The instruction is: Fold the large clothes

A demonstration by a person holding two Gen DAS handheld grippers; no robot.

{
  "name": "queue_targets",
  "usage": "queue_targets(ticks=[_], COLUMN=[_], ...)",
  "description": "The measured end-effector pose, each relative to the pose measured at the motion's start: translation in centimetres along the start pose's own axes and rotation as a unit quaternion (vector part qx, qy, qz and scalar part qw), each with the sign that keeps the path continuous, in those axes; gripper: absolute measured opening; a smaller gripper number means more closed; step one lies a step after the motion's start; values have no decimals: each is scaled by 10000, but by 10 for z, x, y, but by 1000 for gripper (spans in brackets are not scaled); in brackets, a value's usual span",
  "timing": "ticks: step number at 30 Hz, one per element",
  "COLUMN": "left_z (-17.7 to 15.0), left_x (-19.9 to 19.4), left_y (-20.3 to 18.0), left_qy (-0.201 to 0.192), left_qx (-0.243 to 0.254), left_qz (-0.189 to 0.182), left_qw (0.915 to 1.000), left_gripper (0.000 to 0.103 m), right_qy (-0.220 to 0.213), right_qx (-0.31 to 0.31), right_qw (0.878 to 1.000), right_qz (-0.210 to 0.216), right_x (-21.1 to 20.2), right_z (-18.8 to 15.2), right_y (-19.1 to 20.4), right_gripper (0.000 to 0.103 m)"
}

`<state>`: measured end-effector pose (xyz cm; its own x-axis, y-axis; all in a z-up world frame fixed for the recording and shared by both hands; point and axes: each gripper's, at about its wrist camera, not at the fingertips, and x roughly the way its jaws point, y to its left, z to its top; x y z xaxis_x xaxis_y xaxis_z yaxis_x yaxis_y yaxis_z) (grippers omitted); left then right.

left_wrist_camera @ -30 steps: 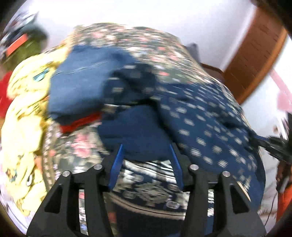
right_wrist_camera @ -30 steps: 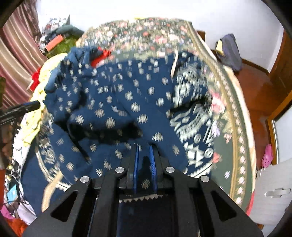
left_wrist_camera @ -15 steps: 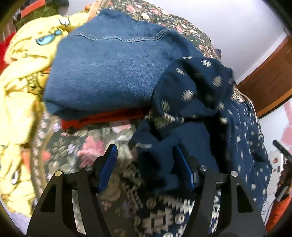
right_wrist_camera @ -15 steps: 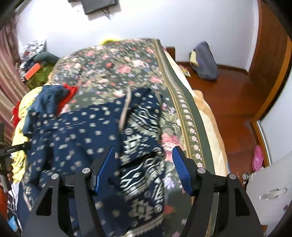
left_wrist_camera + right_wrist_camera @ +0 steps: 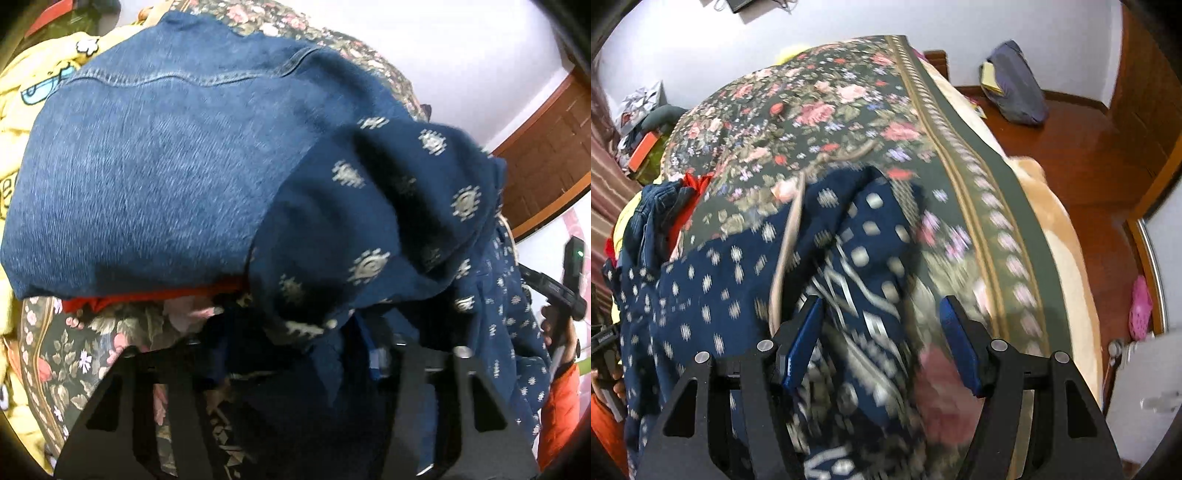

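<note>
A large navy garment with pale diamond motifs (image 5: 713,280) lies spread on the floral bedspread (image 5: 820,110). In the left wrist view a bunched fold of it (image 5: 369,236) drapes over my left gripper (image 5: 295,354) and hides the fingertips; the jaws stand wide apart around the cloth. My right gripper (image 5: 881,343) is open just above the garment's patterned border (image 5: 864,273), with nothing between its blue fingers (image 5: 803,339).
A folded blue denim piece (image 5: 147,166) lies on a red garment (image 5: 140,297) beside the navy one. Yellow printed cloth (image 5: 22,110) lies at the left. The bed edge (image 5: 1056,229) drops to a wooden floor with a grey bag (image 5: 1015,88).
My right gripper has opened, let go of the navy garment and moved toward its patterned border. My left gripper has pushed forward into the bunched fold near the denim.
</note>
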<state>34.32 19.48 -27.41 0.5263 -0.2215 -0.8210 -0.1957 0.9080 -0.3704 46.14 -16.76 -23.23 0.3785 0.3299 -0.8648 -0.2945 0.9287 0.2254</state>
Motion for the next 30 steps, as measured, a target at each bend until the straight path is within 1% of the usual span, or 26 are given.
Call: queue_targets(ticks=[1,3,4,5,6,7,8,10,12,15,16,20,23,25,27,30], left_z=[1,4,3,2,1,-1,-2,-5,-1,5,8,18,31,45,57,78], left_x=[-1,-4,-7,-11,-16,-22,-31,-48,-65,-92,-104,-134,-154,-164,-166,-153], left_y=[-2,-7,-11,-14,-18,-21,-27,-39,-47,-69,-77,-95,-95,-90,-75,-47], left_qy=[-6,-24,-48,-70,-93,-132,-209,-390,-575,-948,-1120,-1560,-1757,-1862,-1857,-1719], left_qx=[-4,21,67,94,137,173,231,395,576,827,937,1128,1107,986,808,436], left_qz=[-13,28,88,135,176,203,228,281,314,463,503,495,467,451,456,501], left_qw=[10000,10000,9999,9998,9997,9996,9993,9981,9962,9910,9880,9801,9771,9765,9782,9829], left_gripper=[40,30,27,22,18,17,15,13,10,8,7,7,7,7,7,7], right_qy=[-9,-21,-11,-3,2,16,-1,-167,-335,-555,-650,-966,-1227,-1382,-1492,-1514], right_qx=[-32,-55,-75,-145,-201,-262,-328,-463,-537,-579,-639,-790,-858,-893,-851,-755], right_qw=[10000,10000,10000,9998,9997,9996,9994,9986,9979,9968,9958,9922,9886,9862,9849,9853], right_qz=[33,15,-31,-96,-109,-112,-111,-173,-120,-6,-6,78,139,157,198,214], right_x=[3,12,15,17,17,16,12,1,-14,-40,-51,-83,-103,-111,-116,-105], right_z=[3,9,12,13,14,15,14,13,11,10,10,12,19,24,34,50], right_y=[1,5,6,11,15,19,25,33,40,48,53,69,82,89,94,97], right_gripper=[62,55,46,32,25,13,12,11,11,10,10,9,9,8,7,6])
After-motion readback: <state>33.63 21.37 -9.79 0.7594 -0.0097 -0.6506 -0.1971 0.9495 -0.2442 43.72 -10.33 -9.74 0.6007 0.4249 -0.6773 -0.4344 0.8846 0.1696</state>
